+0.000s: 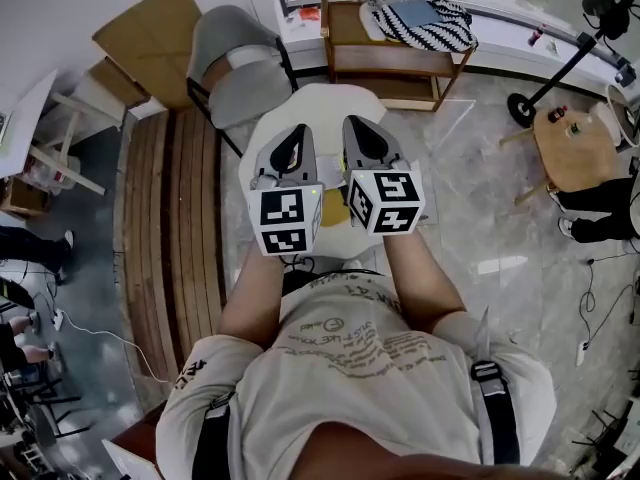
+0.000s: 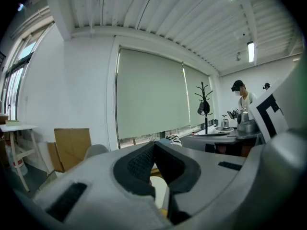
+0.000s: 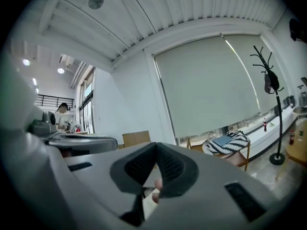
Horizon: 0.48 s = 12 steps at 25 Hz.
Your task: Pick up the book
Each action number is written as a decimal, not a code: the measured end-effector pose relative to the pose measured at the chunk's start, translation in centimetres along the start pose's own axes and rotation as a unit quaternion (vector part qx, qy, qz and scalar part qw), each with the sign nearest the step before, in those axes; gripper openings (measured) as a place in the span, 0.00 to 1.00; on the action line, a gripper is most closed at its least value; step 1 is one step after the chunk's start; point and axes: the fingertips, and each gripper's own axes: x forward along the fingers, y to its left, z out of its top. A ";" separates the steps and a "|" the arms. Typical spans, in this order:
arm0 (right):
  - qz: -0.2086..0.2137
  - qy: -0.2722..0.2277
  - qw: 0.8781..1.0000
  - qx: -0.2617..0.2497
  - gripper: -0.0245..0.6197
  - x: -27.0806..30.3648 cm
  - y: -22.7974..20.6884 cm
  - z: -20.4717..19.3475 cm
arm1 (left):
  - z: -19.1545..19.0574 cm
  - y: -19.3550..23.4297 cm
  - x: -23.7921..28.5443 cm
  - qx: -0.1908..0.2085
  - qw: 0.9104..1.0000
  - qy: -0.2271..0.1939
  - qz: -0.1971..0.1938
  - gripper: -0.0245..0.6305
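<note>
Legible text: none. Shirt [image 1: 350, 363], chest print: lettering upside down and too small to read.

Left hand-held gripper [image 1: 296, 133] and right hand-held gripper [image 1: 358, 126] side by side, close together, over the round white table [image 1: 322, 103]. Grey chair [image 1: 235, 63] far left of it. Book [image 1: 415, 11] on striped cushion [image 1: 442, 34] atop wooden shelf [image 1: 388, 64], far right. Wooden stool [image 1: 572, 148] off to the right.

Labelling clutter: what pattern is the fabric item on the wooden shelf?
The fabric item is black-and-white striped; the head view shows it best.
</note>
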 end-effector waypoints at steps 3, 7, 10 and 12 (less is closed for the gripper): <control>-0.004 0.003 1.000 -0.001 0.08 0.9 -0.8 -0.3 | -0.6 0.3 1.6 -0.009 1.000 0.008 -0.006 0.06; -0.020 0.011 1.000 0.002 0.08 1.9 -1.3 -0.7 | -1.3 0.5 3.0 -0.016 0.999 0.019 -0.025 0.06; -0.041 0.020 0.999 -0.001 0.08 2.9 -1.3 -1.9 | -2.6 1.2 4.1 -0.020 0.998 0.027 -0.049 0.06; -0.056 0.031 0.998 -0.001 0.08 3.4 -1.5 -3.2 | -4.0 1.5 4.7 -0.027 0.997 0.033 -0.066 0.06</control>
